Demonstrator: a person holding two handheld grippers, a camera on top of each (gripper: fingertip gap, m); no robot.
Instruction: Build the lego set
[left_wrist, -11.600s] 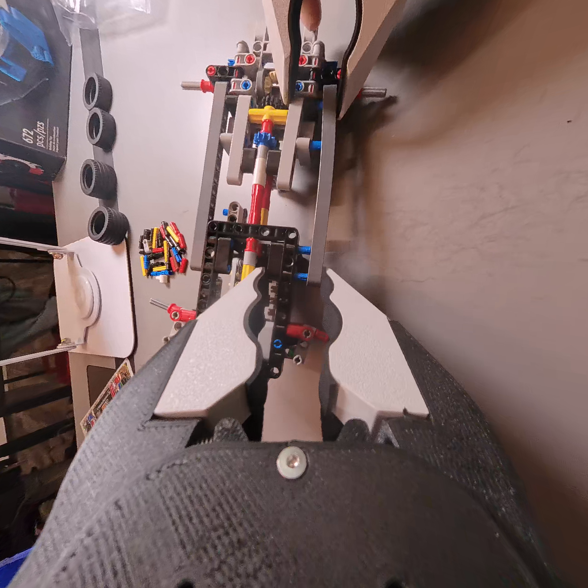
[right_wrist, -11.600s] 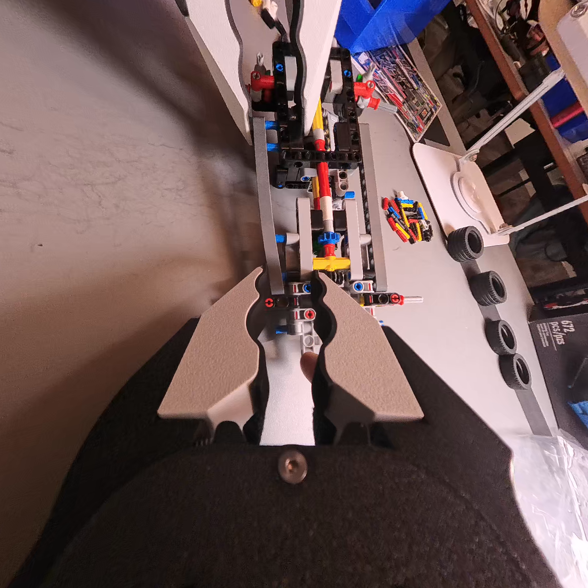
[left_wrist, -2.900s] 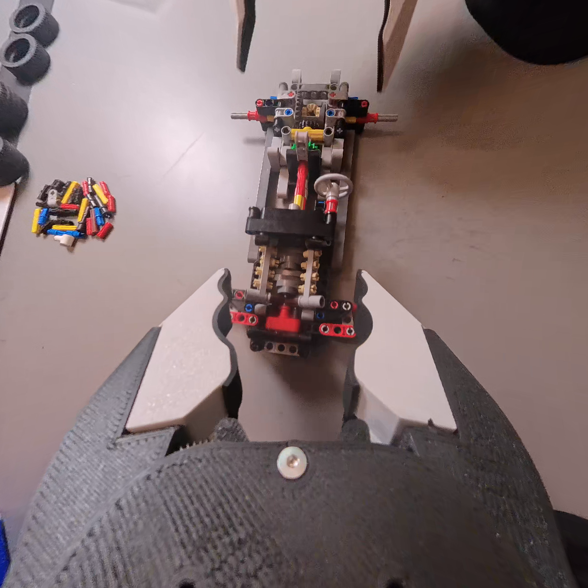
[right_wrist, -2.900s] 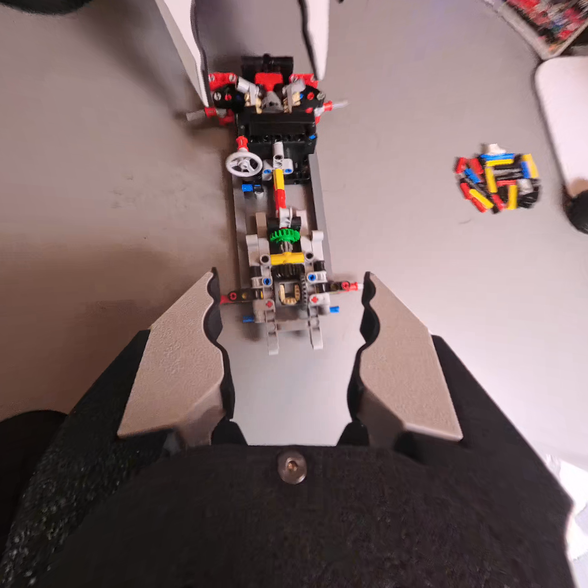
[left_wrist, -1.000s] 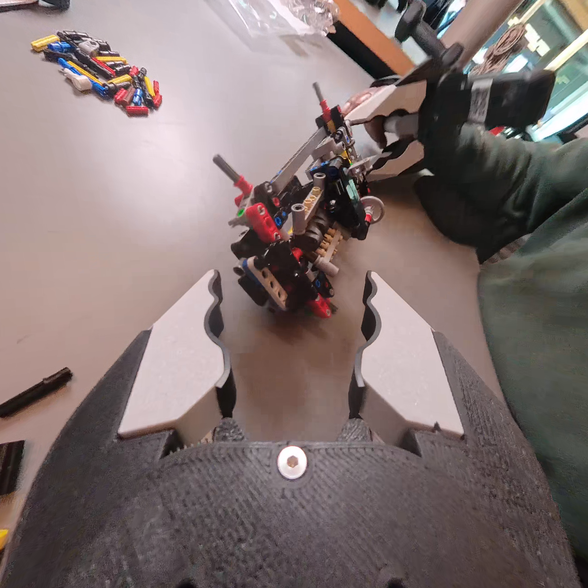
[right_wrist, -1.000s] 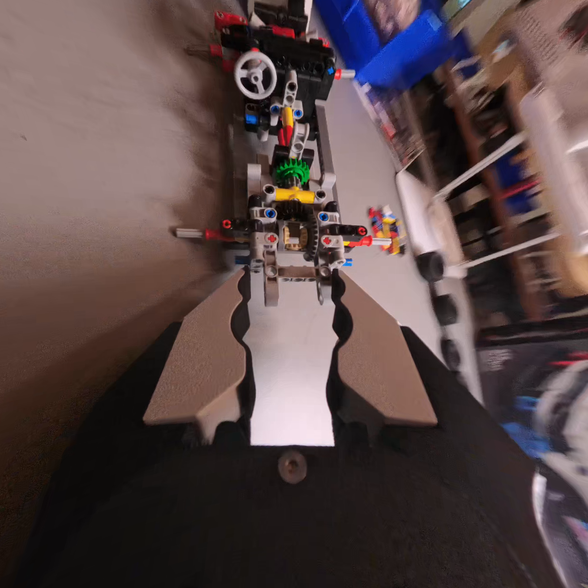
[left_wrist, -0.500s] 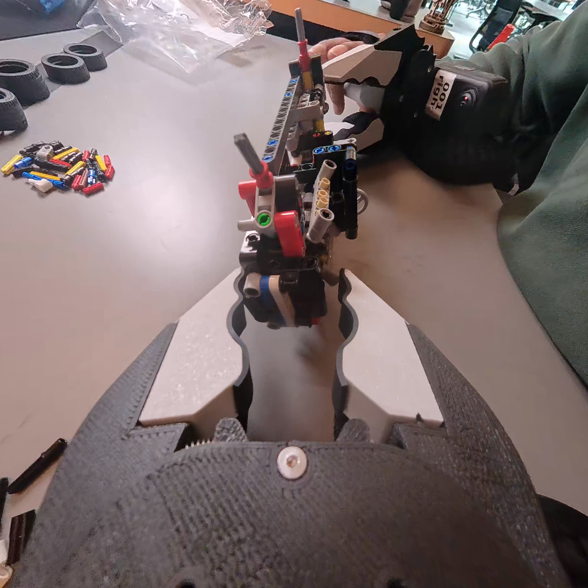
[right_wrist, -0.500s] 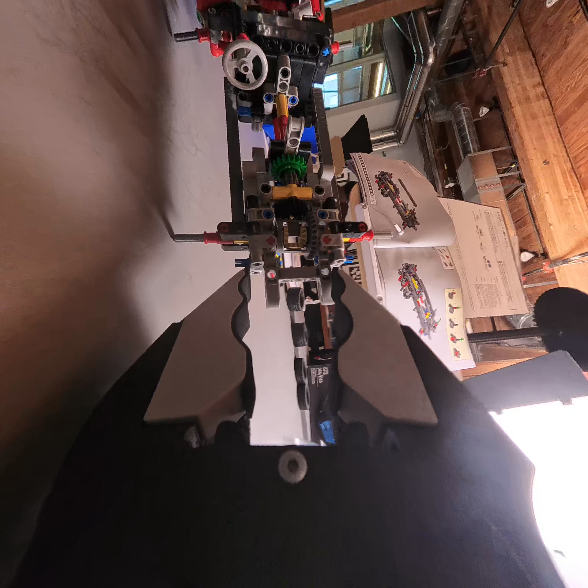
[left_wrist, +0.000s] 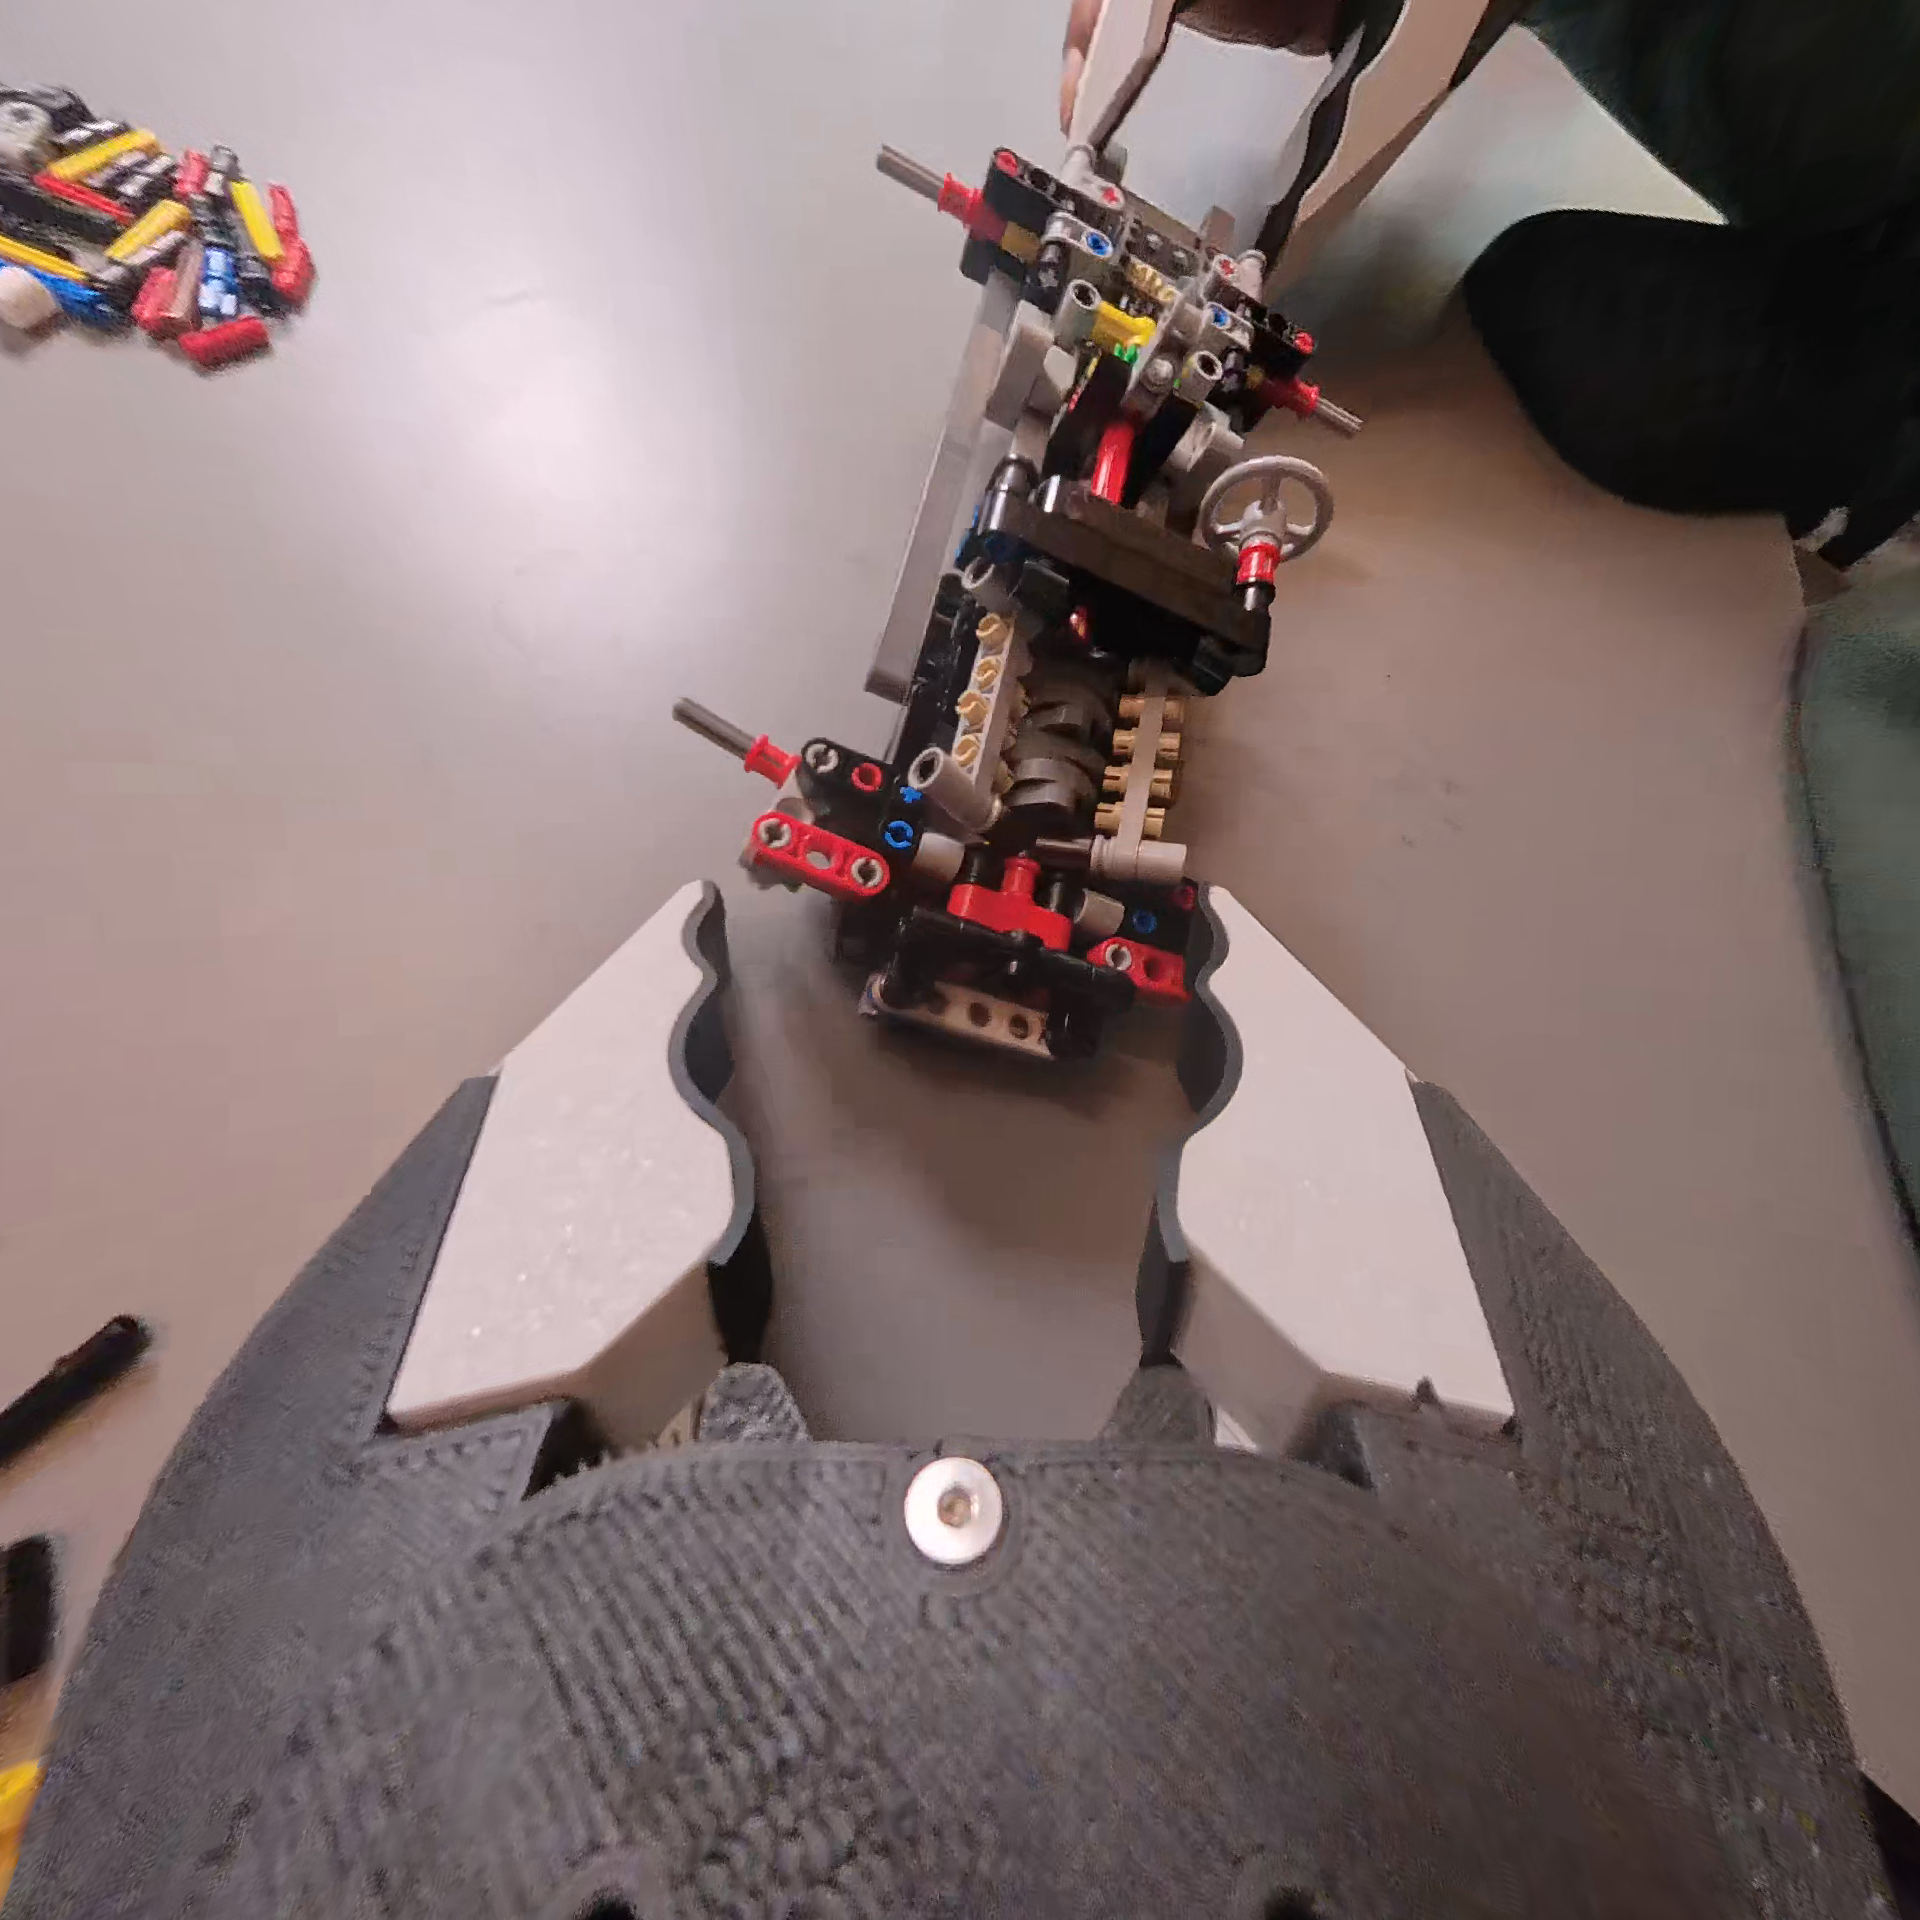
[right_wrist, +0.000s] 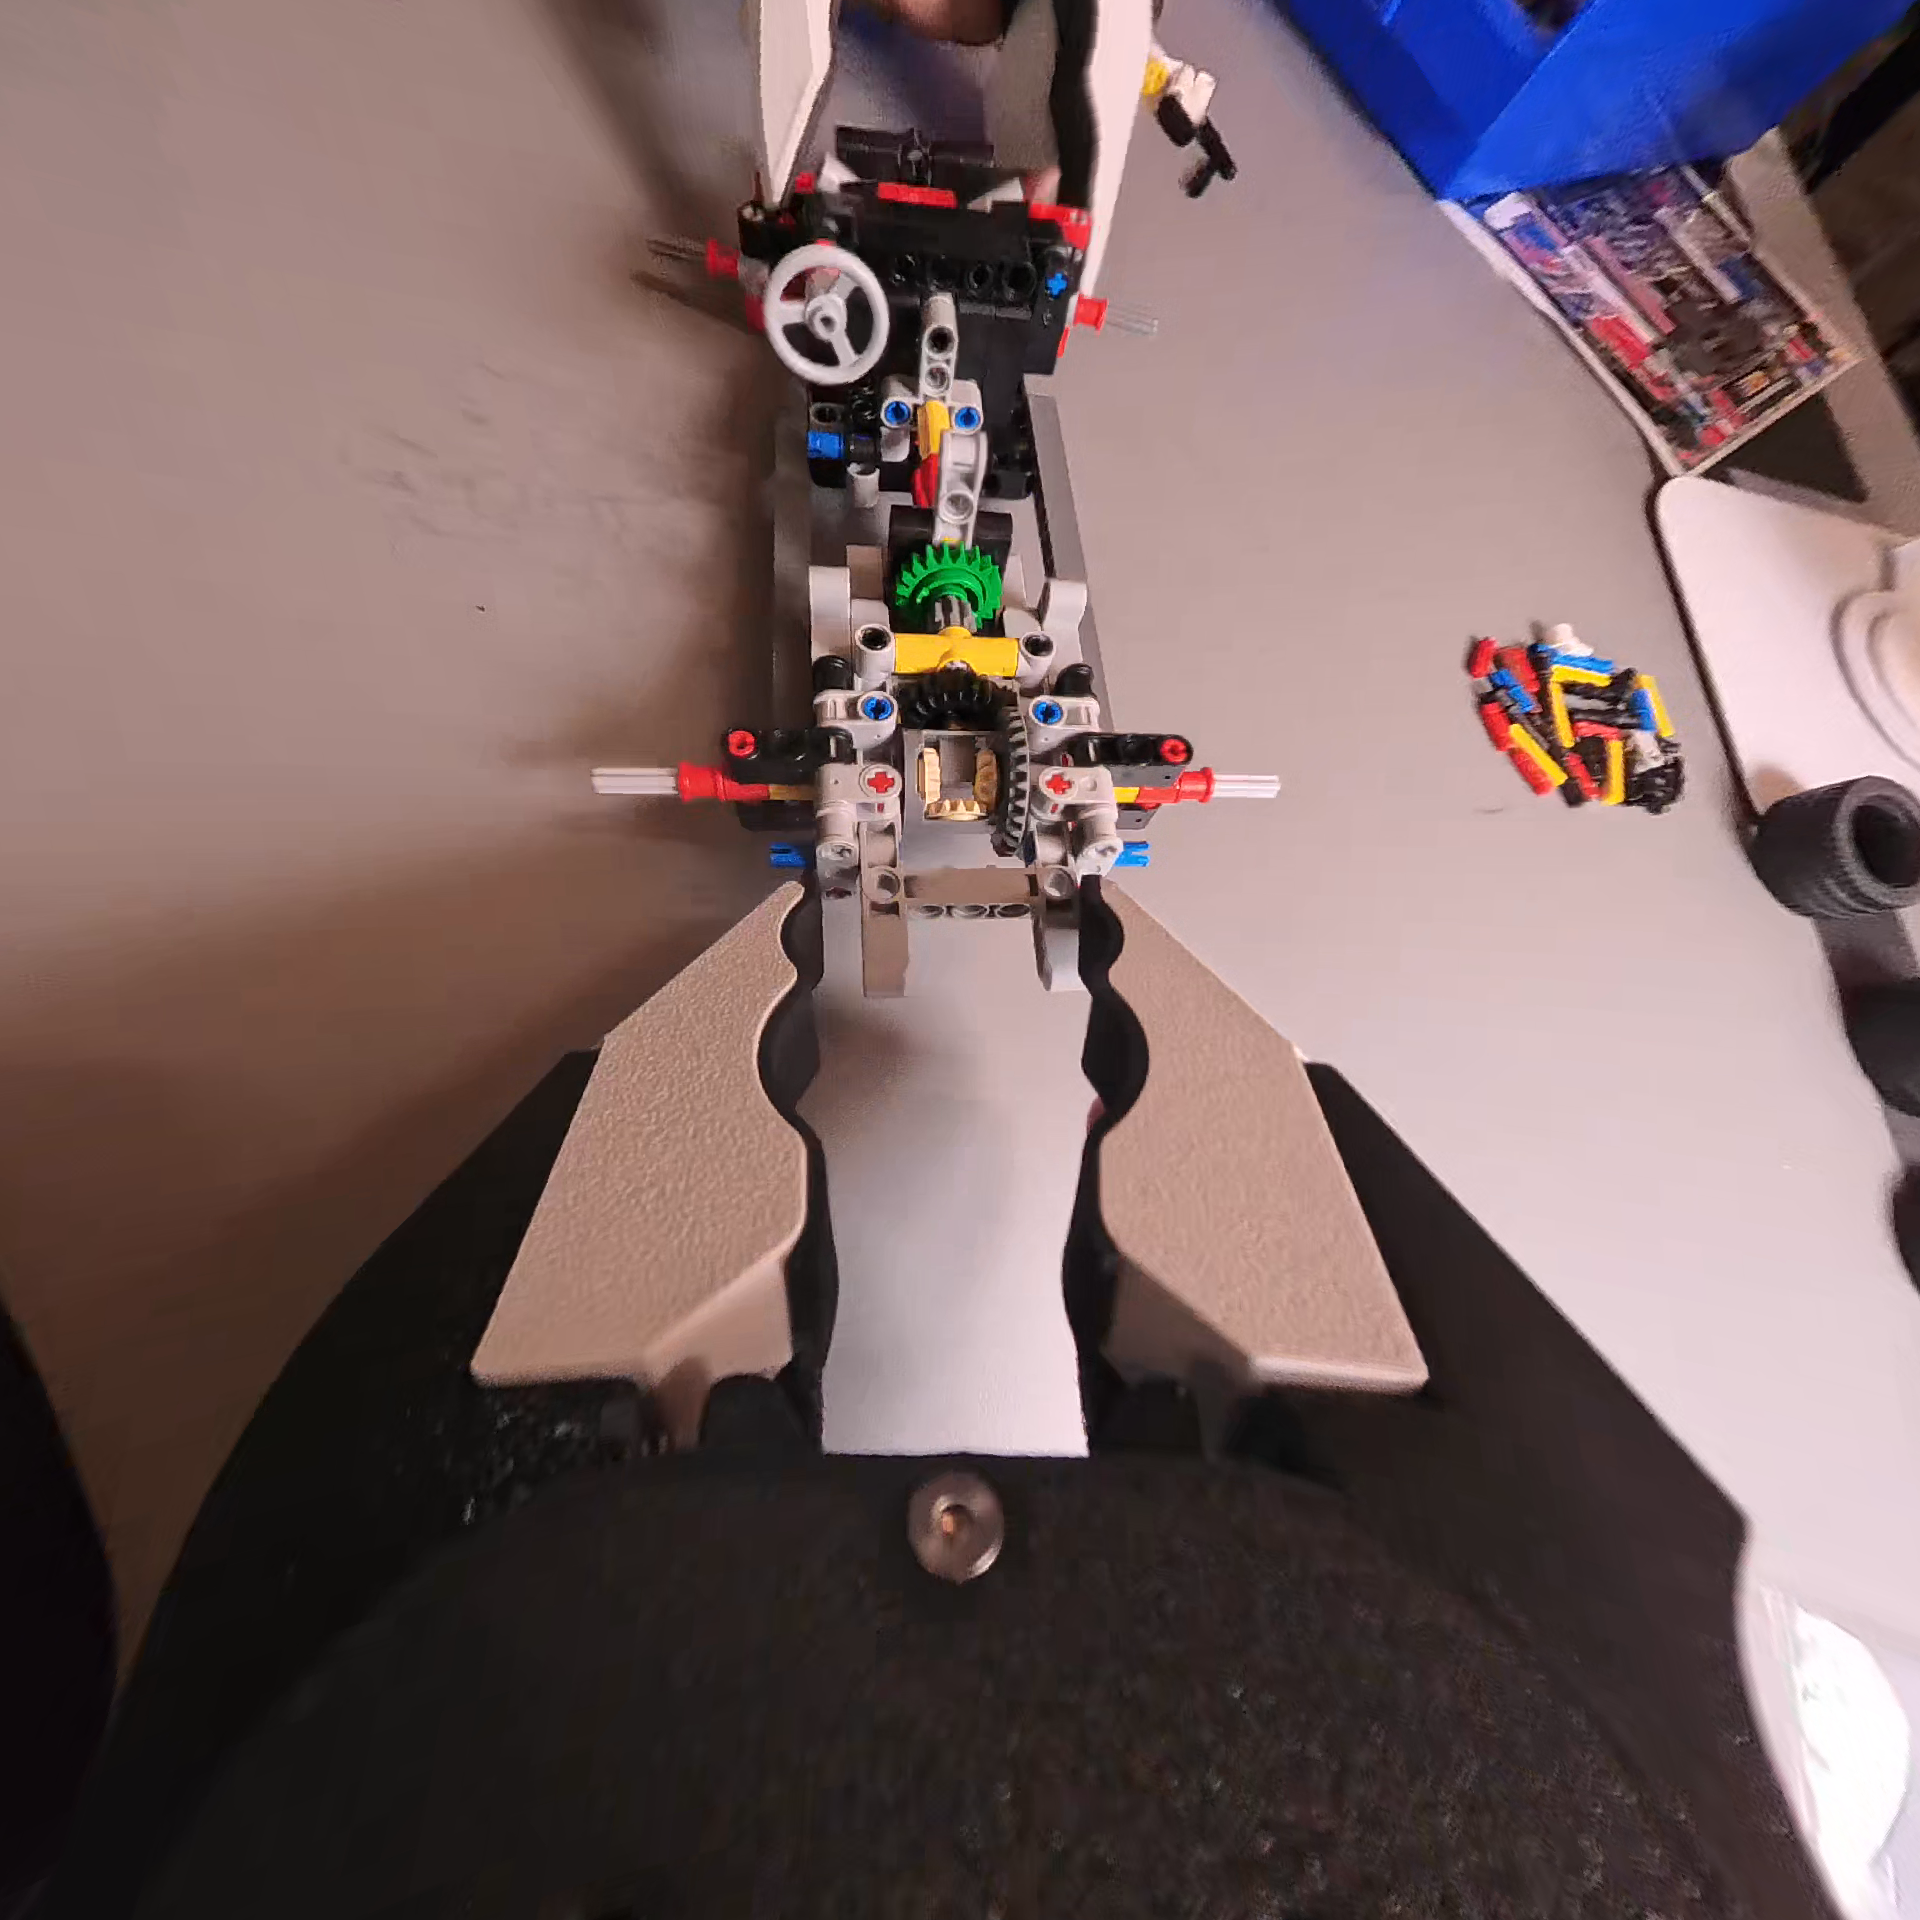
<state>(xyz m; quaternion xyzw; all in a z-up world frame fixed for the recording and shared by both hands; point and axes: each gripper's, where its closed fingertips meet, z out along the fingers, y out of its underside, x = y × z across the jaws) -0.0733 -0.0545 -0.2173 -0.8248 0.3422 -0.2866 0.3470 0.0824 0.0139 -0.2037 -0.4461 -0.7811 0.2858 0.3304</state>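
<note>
- Grey tabletop (left_wrist: 468, 582) fills both views; in the left wrist view 0.5 s ago the far end of the build was held up on edge, now it is laid flat again.
- Lego chassis (left_wrist: 1081, 644) is seen running from frame centre to upper right in the left wrist view, top side up, steering wheel (left_wrist: 1265, 511) and engine block showing; in the right wrist view it runs up the middle of the frame.
- Left gripper (left_wrist: 951, 935): fingers spread wide, straddling the red-and-black end of the chassis; right-hand tip is touching or just beside a red beam, left-hand tip is apart from the build. Nothing is clamped. 0.5 s ago the gap was narrower around that end.
- Right gripper (right_wrist: 951, 914): fingers closed against the two grey prongs at the differential end, which is clamped between them. The gap matches that of 0.5 s ago.
- Tyres (right_wrist: 1844, 847) are seen at the right edge of the right wrist view, not yet fitted; all four axle stubs are bare.
- Loose pin pile (left_wrist: 135, 239) sits at upper left in the left wrist view, well apart from the chassis, untouched.
- Judgement: side-on inspection or reorientation is finished; with the build set down and one end released, the left gripper is freed to fetch the next part, likely pins or a tyre.
- Risk: right-side grip alone may let the chassis pivot on the table.
</note>
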